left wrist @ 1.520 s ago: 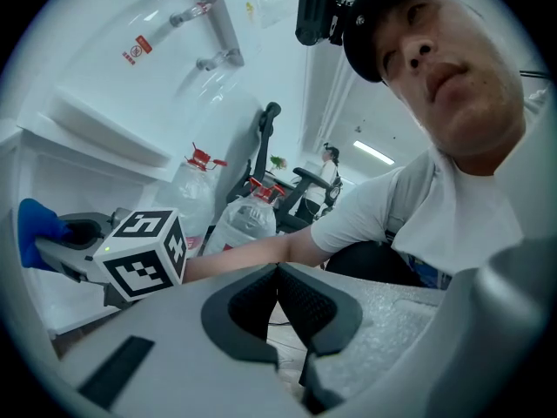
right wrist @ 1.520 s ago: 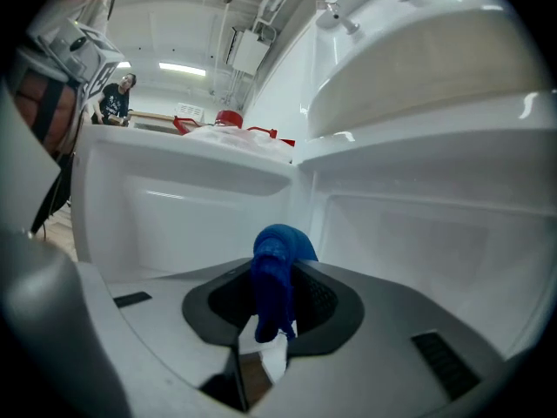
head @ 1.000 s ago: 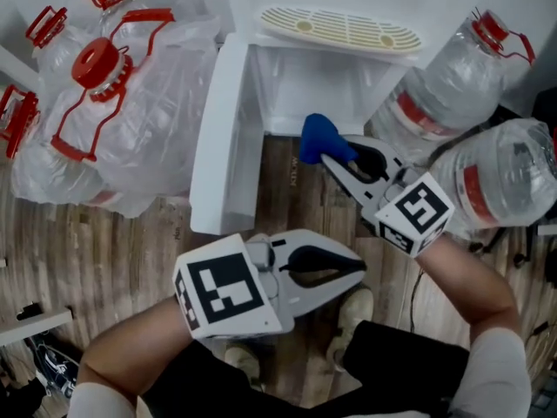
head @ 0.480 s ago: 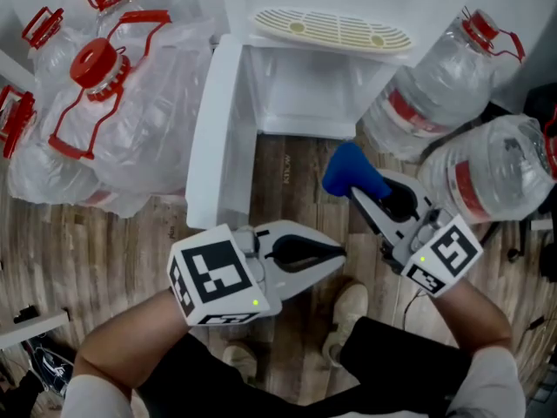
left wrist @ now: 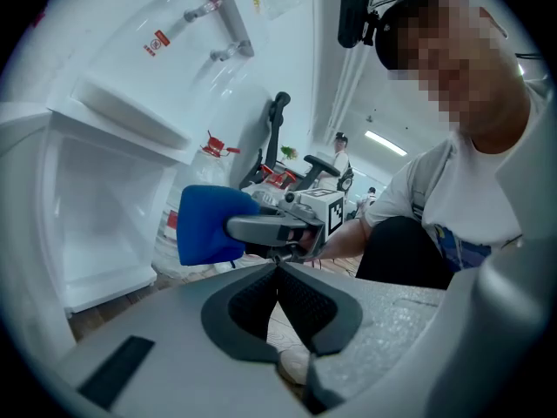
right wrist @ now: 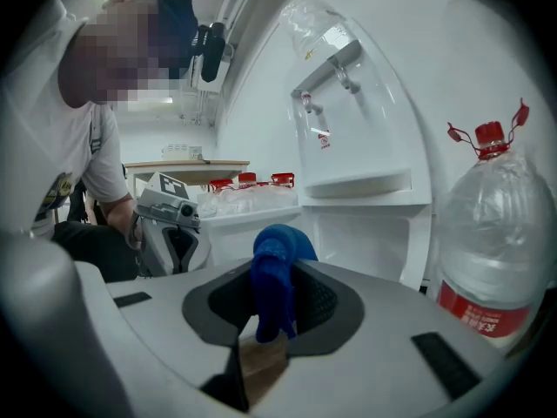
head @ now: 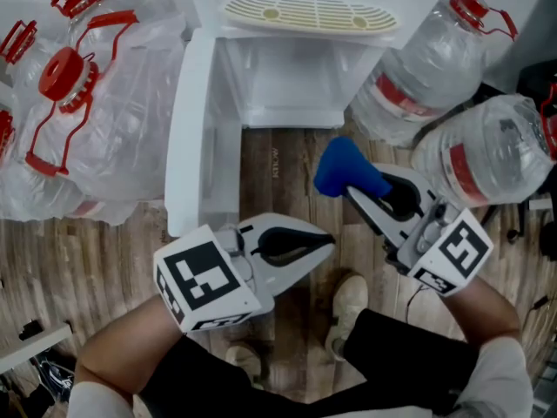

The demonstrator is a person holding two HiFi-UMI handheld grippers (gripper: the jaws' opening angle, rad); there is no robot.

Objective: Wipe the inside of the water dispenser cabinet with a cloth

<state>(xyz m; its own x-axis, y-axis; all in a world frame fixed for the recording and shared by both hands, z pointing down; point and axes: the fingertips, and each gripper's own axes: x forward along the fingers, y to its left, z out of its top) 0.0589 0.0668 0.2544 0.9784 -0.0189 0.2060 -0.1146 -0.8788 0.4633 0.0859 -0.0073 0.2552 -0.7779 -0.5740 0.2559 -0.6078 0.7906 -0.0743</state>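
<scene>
The white water dispenser's cabinet [head: 283, 90] stands open at the top of the head view, its door [head: 187, 138] swung out to the left. My right gripper [head: 355, 192] is shut on a blue cloth [head: 344, 168], held over the wooden floor just in front of the cabinet. In the right gripper view the blue cloth [right wrist: 277, 281] hangs bunched between the jaws, with the cabinet [right wrist: 370, 225] beyond. My left gripper [head: 326, 242] is shut and holds nothing, lower and to the left of the cloth. The left gripper view shows the blue cloth [left wrist: 209, 225] in the other gripper.
Large clear water bottles with red caps lie at the left [head: 96, 120] and at the right [head: 496, 164] of the cabinet. A perforated drip tray [head: 309, 14] sits above the cabinet opening. A person's shoe [head: 348, 307] rests on the wooden floor below the grippers.
My right gripper has drawn the blue cloth back out of the cabinet mouth, toward me and to the right. The left gripper has stayed shut and shifted slightly left.
</scene>
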